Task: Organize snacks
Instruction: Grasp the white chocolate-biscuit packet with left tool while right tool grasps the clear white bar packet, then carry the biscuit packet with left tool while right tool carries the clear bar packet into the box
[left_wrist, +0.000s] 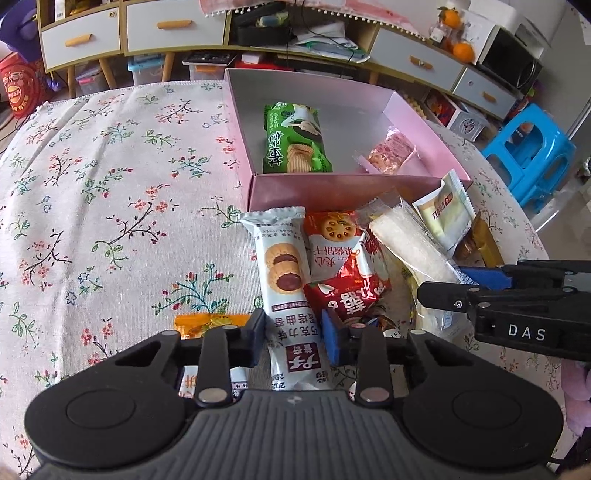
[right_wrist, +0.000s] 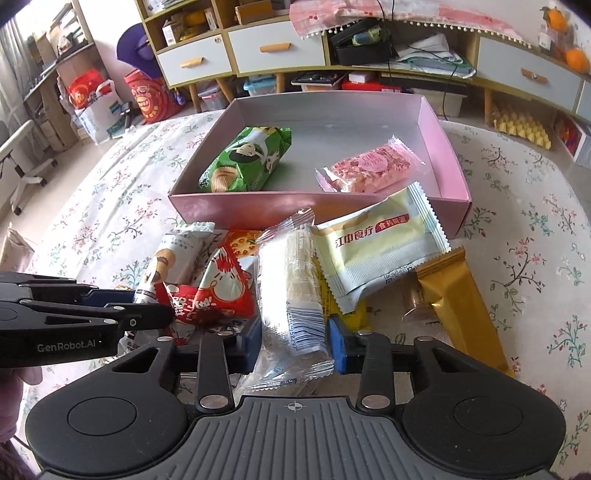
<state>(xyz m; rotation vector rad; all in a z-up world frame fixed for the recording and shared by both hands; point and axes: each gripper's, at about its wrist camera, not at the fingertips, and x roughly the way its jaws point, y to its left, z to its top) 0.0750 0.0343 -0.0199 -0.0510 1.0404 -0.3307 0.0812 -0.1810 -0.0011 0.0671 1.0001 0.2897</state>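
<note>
Snacks lie heaped at the middle of both views, just below the pink box (left_wrist: 347, 192), so each grab is a short lift into it. My left gripper (left_wrist: 293, 338) has its pads pinched on the white biscuit packet (left_wrist: 282, 280), caught near its lower end so the rest hangs clear of the red packet (left_wrist: 347, 295) touching it. My right gripper (right_wrist: 295, 343) is clamped on the clear rice-cracker packet (right_wrist: 291, 291), low in the frame at its barcode end. The green biscuit bag (right_wrist: 247, 158) and pink candy bar (right_wrist: 369, 168) already lie inside the box, upper centre. The pale yellow sachet (right_wrist: 376, 251) and gold packet (right_wrist: 458, 302) wait to the right.
</note>
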